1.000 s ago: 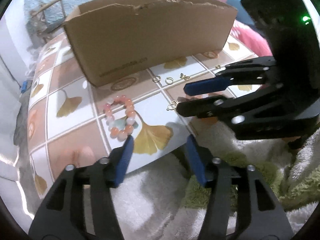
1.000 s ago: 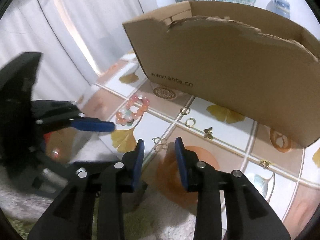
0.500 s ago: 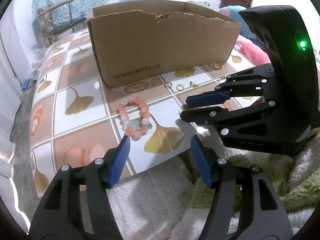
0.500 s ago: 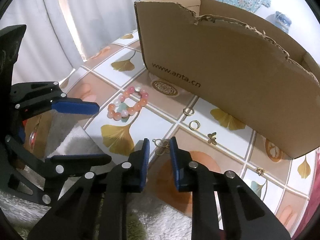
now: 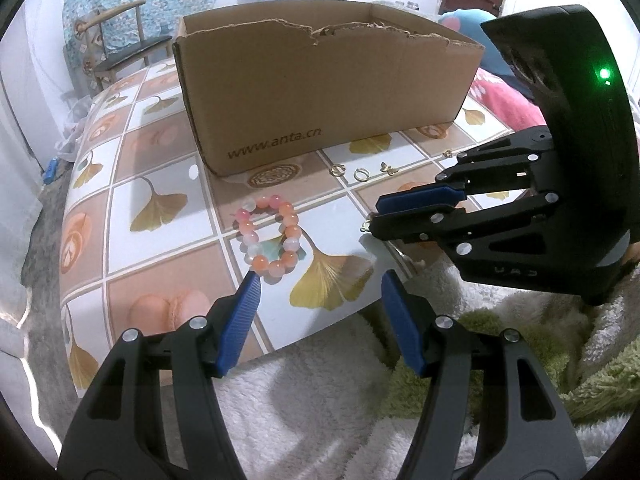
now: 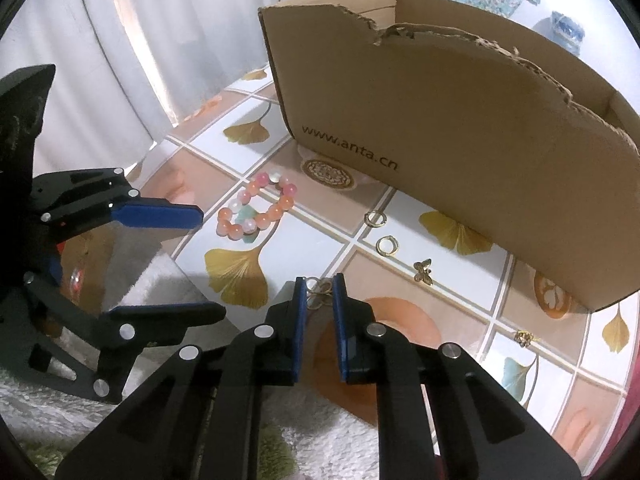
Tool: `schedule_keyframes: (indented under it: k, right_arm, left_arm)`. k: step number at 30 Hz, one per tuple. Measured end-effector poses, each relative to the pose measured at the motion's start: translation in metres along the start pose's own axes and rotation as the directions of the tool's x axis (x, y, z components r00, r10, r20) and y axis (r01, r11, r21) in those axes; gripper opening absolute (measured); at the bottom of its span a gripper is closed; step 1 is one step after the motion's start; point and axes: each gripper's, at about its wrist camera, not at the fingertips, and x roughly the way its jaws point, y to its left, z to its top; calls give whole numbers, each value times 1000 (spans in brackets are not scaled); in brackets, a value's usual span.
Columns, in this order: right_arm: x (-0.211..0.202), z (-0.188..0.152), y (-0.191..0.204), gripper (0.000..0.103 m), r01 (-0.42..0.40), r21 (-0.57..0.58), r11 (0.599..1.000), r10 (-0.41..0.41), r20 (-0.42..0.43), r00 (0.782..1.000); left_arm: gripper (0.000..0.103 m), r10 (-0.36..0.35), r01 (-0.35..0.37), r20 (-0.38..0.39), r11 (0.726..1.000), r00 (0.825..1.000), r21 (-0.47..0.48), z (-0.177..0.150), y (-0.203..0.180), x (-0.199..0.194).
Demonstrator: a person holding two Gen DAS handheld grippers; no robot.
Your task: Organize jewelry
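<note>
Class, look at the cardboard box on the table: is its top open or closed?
Open. The cardboard box has no lid or flaps across its top; its torn front edge and inner back wall show. Its contents cannot be seen.

The cardboard box (image 5: 320,92) is matt brown paperboard with a torn, rough top edge. Just in front of it, the bench (image 5: 160,184) wears a glossy printed cover. Near the box, the bead bracelet (image 5: 270,236) looks polished, and the small rings (image 6: 382,232) are shiny gold-coloured metal.
</note>
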Motion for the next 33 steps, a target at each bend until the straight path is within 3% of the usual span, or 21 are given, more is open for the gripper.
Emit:
schedule_keyframes:
  k: [10, 15, 17, 26, 33]
  right_arm:
    - [-27, -11, -21, 13, 46, 43, 998, -48, 51, 998]
    - [-38, -20, -42, 13, 91, 99, 991, -98, 75, 992]
    - [-44, -23, -52, 13, 108, 124, 986, -120, 91, 989]
    - [-57, -27, -82, 13, 91, 195, 977, -121, 148, 981]
    - [-51, -28, -92, 13, 57, 214, 975, -94, 166, 982]
  left_arm:
    - [60, 11, -12, 43, 1000, 999, 18, 46, -21, 30]
    - [59, 5, -15, 94, 994, 996, 107, 73, -44, 45]
    - [54, -20, 5, 94, 988, 995, 153, 83, -54, 56]
    - [29, -50, 47, 8, 972, 999, 231, 124, -70, 112]
    - [22, -36, 52, -64, 966, 997, 254, 140, -74, 135]
